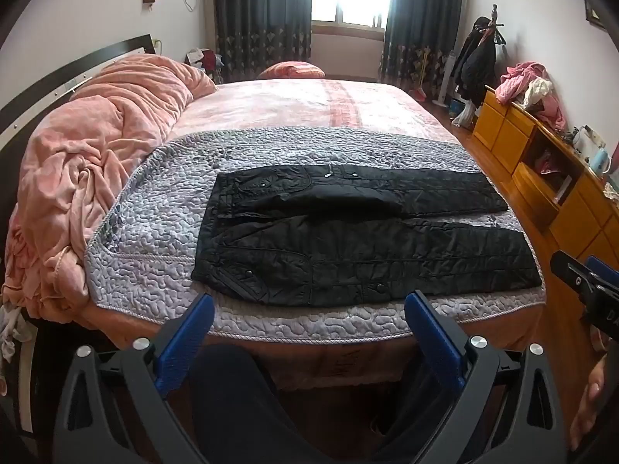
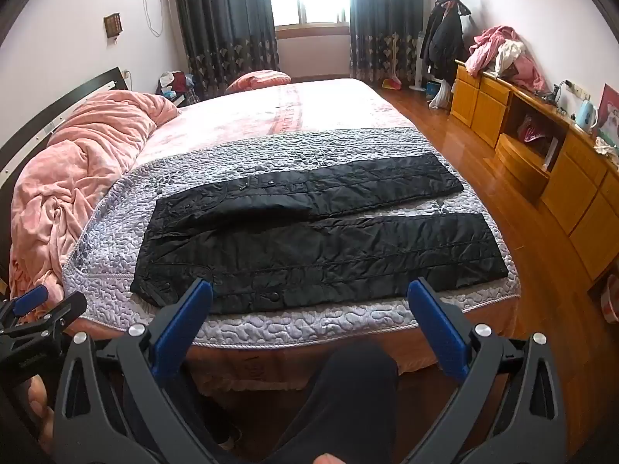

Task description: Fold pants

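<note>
Black quilted pants [image 1: 359, 232] lie flat on a grey quilted mat [image 1: 154, 224] on the bed, waist to the left, both legs spread apart and pointing right. They also show in the right wrist view [image 2: 321, 239]. My left gripper [image 1: 309, 309] is open and empty, held above the bed's near edge just short of the waist and near leg. My right gripper [image 2: 309, 294] is open and empty, at the near edge in front of the near leg. The right gripper's body [image 1: 588, 286] shows at the right edge of the left wrist view.
A crumpled pink blanket [image 1: 96, 162] fills the bed's left side by the headboard. A wooden cabinet [image 2: 541, 162] with clothes on it lines the right wall across a strip of wood floor [image 2: 464, 147]. A coat rack [image 2: 445, 38] stands near the curtains.
</note>
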{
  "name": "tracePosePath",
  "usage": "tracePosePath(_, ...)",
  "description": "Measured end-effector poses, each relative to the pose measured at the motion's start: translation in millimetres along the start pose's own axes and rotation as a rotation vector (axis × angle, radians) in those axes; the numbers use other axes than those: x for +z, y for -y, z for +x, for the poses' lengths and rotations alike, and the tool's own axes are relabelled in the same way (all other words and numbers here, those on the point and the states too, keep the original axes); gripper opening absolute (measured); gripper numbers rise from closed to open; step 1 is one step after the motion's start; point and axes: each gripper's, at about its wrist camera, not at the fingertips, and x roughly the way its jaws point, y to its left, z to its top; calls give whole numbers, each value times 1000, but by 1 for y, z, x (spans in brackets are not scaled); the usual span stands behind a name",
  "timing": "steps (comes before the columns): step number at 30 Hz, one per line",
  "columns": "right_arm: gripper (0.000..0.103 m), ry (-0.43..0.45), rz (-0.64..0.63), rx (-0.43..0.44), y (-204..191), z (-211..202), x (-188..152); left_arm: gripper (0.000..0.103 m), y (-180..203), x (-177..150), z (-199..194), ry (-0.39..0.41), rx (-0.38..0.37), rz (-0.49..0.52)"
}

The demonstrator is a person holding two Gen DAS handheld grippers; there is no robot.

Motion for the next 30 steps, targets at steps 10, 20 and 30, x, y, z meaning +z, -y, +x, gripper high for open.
tracePosePath(10,101,1,-1,-2,1,0,1,99,0,0,0,4,2,4)
tracePosePath(20,101,1,0,0,1,0,2,99,0,0,0,3,3,3)
tracePosePath(30,101,1,0,0,2,1,2,99,0,0,0,1,1,4)
